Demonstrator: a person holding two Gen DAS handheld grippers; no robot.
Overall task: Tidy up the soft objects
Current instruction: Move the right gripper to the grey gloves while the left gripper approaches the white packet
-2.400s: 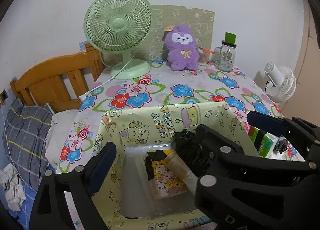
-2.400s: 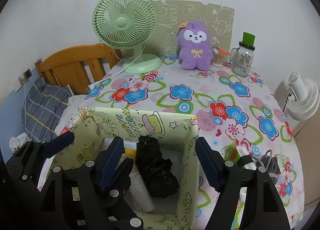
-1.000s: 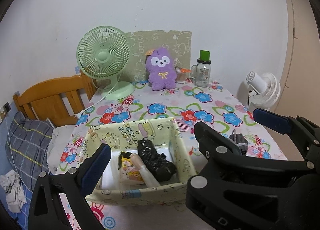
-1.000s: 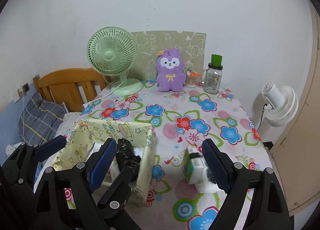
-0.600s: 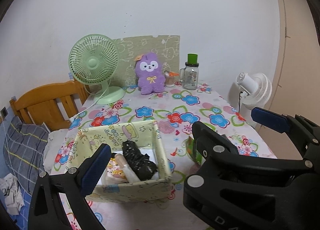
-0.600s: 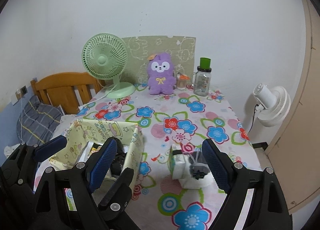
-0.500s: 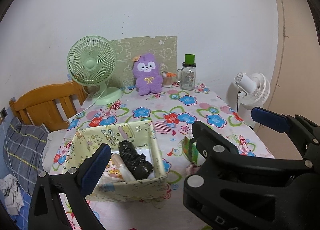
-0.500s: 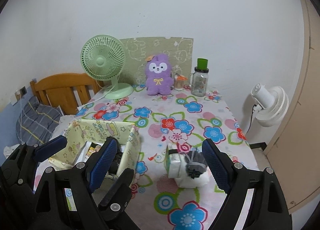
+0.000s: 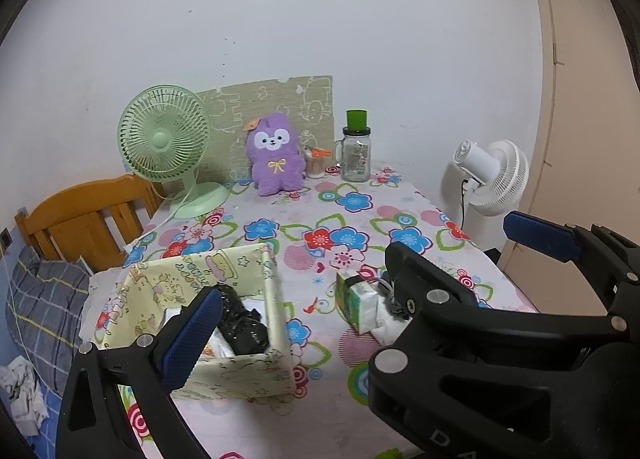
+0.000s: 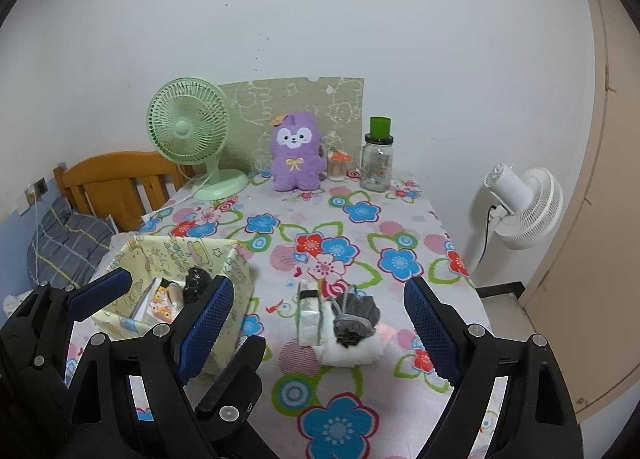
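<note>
A yellow cartoon-print fabric box stands at the table's near left. A crumpled black bundle and printed packets lie in it. To its right lie a green-white tissue pack, a grey drawstring pouch and a white cloth. A purple plush sits upright at the far edge. My left gripper and right gripper hang side by side before the table's near edge. Both are open, with nothing between their blue pads.
The floral tablecloth covers the table. At the back stand a green desk fan, a glass jar with a green lid and a small cup. A white floor fan stands to the right, and a wooden headboard and plaid pillow to the left.
Both grippers have drawn back from over the box, so the table looks smaller and farther. The tissue pack and pouch have come into full view. The jaws stayed wide.
</note>
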